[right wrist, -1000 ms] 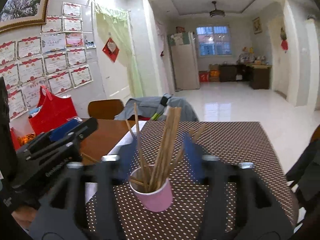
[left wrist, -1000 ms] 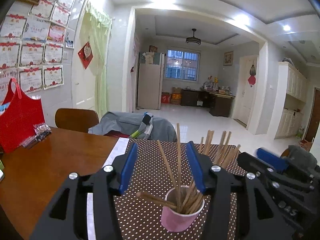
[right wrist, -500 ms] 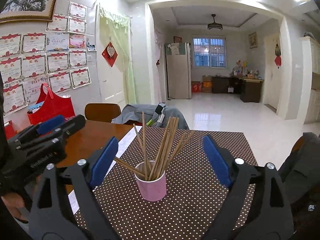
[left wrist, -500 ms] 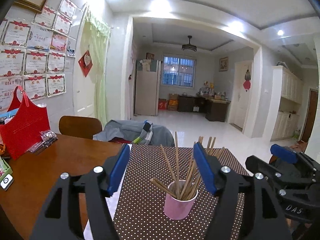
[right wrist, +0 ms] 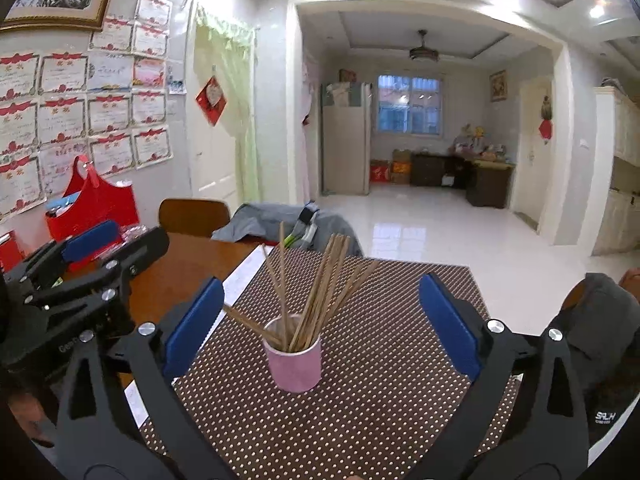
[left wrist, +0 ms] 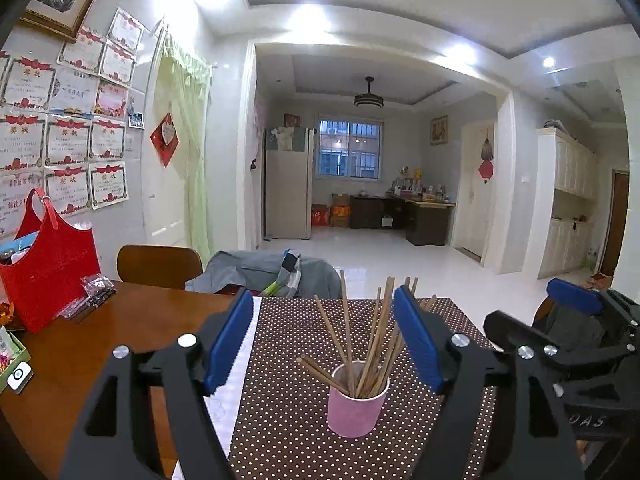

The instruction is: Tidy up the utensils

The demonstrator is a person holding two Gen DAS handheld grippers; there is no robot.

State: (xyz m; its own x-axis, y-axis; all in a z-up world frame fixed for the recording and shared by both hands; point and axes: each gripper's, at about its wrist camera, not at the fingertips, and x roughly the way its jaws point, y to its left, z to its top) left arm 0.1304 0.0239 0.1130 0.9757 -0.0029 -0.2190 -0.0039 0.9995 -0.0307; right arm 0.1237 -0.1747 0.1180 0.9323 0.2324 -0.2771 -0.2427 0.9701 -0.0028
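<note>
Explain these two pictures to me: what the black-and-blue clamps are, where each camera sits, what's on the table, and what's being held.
A person carries a two-finger clamp in each hand, each with a camera looking along its fingers. One picture looks along the left hand-held gripper, the other along the right hand-held gripper. Both have just been opening and hold nothing. On a dotted placemat stands a pink cup full of chopsticks. A red bag sits on the wooden table.

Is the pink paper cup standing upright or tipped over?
Upright. The pink paper cup sits flat on the brown polka-dot table mat, its mouth facing up, with the wooden chopsticks fanning out above its rim.
</note>
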